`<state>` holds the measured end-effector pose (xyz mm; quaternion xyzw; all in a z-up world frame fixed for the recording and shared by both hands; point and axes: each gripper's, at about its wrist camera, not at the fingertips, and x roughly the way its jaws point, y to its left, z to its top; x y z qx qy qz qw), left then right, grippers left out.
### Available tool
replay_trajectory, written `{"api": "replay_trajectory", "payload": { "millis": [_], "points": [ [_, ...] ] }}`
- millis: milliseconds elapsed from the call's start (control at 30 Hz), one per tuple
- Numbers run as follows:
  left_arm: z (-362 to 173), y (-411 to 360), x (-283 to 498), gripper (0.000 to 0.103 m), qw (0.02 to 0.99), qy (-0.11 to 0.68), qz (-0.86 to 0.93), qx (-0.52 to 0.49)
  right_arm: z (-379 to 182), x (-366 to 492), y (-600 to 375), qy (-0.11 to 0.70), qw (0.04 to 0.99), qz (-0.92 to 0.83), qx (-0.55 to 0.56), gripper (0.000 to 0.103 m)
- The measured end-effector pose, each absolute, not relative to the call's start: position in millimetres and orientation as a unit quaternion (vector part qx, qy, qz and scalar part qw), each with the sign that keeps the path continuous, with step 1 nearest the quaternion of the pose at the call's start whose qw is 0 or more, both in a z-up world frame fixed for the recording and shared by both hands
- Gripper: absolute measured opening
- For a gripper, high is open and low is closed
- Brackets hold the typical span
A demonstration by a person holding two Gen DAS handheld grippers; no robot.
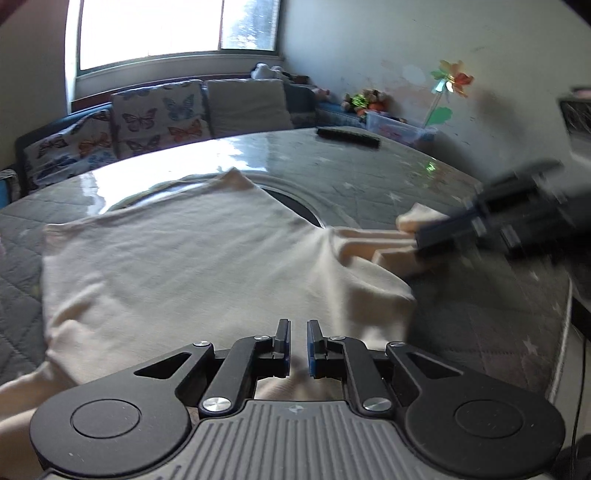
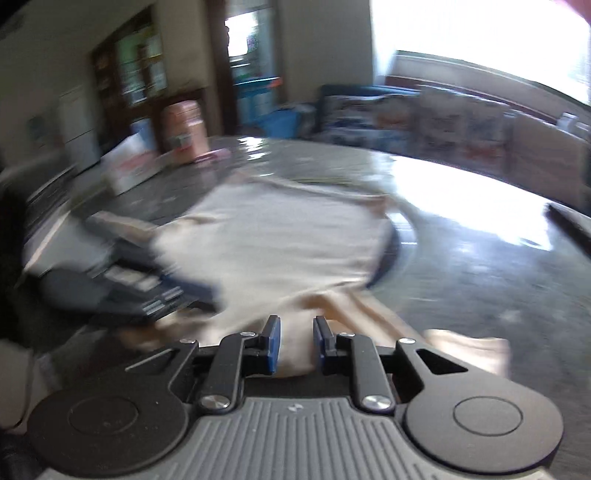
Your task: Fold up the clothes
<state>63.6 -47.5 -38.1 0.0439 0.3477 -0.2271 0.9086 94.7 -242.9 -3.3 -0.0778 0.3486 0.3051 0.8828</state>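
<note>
Nearest the lens, left tongs: tips slightly parted with a narrow gap, low over the near hem of a cream garment, pinching nothing visible. Spread flat across a round grey table, with a quilted star pattern under a glossy cover; far corner of the cloth lifted slightly, right side gathered into ridges. Right tongs, blurred, pressed on that bunched fold at the garment's right edge. From the right wrist view, right tongs showing a strip of cream cloth between the blue pads; grip firmness hard to tell through the blur. Left tongs smeared at the cloth's left edge. Dark flat remote-like object near the table's far rim. Beyond, a sofa with butterfly-print cushions, a bright window, and a paper pinwheel against the wall.
</note>
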Motion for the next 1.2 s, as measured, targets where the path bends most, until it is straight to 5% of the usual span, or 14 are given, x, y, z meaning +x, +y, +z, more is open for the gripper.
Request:
{"api": "replay_trajectory", "payload": {
  "millis": [367, 467, 833, 900, 967, 1200],
  "points": [
    [-40.5, -48.8, 58.4, 0.012, 0.908, 0.348, -0.232, 0.038, -26.0, 104.7, -308.8, 0.364, 0.917, 0.128, -0.104, 0.019],
    [-40.5, -48.6, 58.1, 0.012, 0.908, 0.347, -0.233, 0.038, -28.5, 97.1, -326.2, 0.369, 0.921, 0.076, -0.101, 0.028],
    [-40.5, -49.9, 57.3, 0.015, 0.908, 0.345, -0.234, 0.044, -30.7, 86.7, -367.4, 0.386, 0.920, 0.058, 0.026, 0.029],
    [-40.3, -50.5, 57.1, 0.015, 0.908, 0.345, -0.234, 0.046, -33.6, 88.6, -369.8, 0.388, 0.919, 0.055, 0.037, 0.027],
    [-40.4, -51.0, 56.6, 0.016, 0.908, 0.345, -0.234, 0.048, -31.4, 94.4, -368.9, 0.384, 0.921, 0.052, 0.028, 0.008],
    [-40.4, -52.5, 55.1, 0.016, 0.908, 0.344, -0.235, 0.056, -8.2, 124.6, -356.7, 0.335, 0.940, 0.060, -0.032, 0.005]
  ]
}}
